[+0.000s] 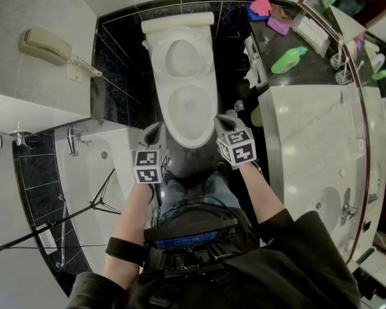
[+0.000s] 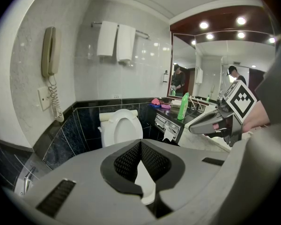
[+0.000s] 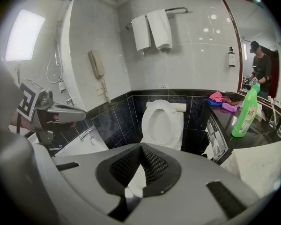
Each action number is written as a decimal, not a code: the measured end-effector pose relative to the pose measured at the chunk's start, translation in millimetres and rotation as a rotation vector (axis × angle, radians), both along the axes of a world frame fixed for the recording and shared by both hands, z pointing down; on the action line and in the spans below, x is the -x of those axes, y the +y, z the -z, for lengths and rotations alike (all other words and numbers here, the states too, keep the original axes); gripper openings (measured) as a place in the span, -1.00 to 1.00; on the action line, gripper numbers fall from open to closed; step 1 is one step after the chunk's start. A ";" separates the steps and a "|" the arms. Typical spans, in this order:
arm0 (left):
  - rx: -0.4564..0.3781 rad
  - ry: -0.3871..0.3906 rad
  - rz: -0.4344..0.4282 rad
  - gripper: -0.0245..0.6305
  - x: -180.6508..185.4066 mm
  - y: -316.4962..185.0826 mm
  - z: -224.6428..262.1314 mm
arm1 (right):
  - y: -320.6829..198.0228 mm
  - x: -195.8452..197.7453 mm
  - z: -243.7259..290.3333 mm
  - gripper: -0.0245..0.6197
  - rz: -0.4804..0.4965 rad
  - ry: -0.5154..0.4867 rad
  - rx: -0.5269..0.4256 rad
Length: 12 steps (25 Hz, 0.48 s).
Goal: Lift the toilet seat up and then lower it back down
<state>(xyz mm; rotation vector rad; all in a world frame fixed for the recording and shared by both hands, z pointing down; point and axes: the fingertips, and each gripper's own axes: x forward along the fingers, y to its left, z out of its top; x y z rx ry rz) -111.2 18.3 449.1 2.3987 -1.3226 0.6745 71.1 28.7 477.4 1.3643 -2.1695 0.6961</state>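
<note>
The left gripper (image 1: 156, 132) and the right gripper (image 1: 227, 121) are both seen clenched on nothing, jaws closed tip to tip. They are held clear of the toilet, one at either side of the front rim of the bowl (image 1: 192, 140). The toilet seat (image 1: 157, 60) is found raised and leaned back toward the tank, at the back edge of the floor where the dark tiled wall (image 1: 116, 76) begins, between the bathtub (image 1: 83, 166) and the vanity counter (image 1: 309, 127). Lowering is therefore judged to be the step in hand. It would best be done with one gripper opened and brought to the free top edge of the ring. That edge should be pinched near its middle, tipped forward, and guided all the way down rather than let fall. The seat's long axis is set nearly upright, hinge end low and free end high, with its underside turned toward the person.
</note>
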 end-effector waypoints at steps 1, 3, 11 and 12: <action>0.000 0.000 0.000 -0.90 0.4 -0.3 -0.3 | -0.3 0.1 0.1 -0.90 0.000 0.001 0.000; 0.001 0.001 0.000 -0.90 1.0 -0.3 -0.6 | -0.4 0.8 0.2 -0.90 -0.001 0.001 0.001; 0.005 0.006 0.000 -0.90 -1.3 0.1 0.8 | -0.9 -0.5 -2.1 -0.90 0.002 0.001 0.000; 0.007 0.009 -0.002 -0.90 -2.7 0.3 1.7 | -1.1 -1.5 -3.5 -0.90 0.002 0.002 -0.001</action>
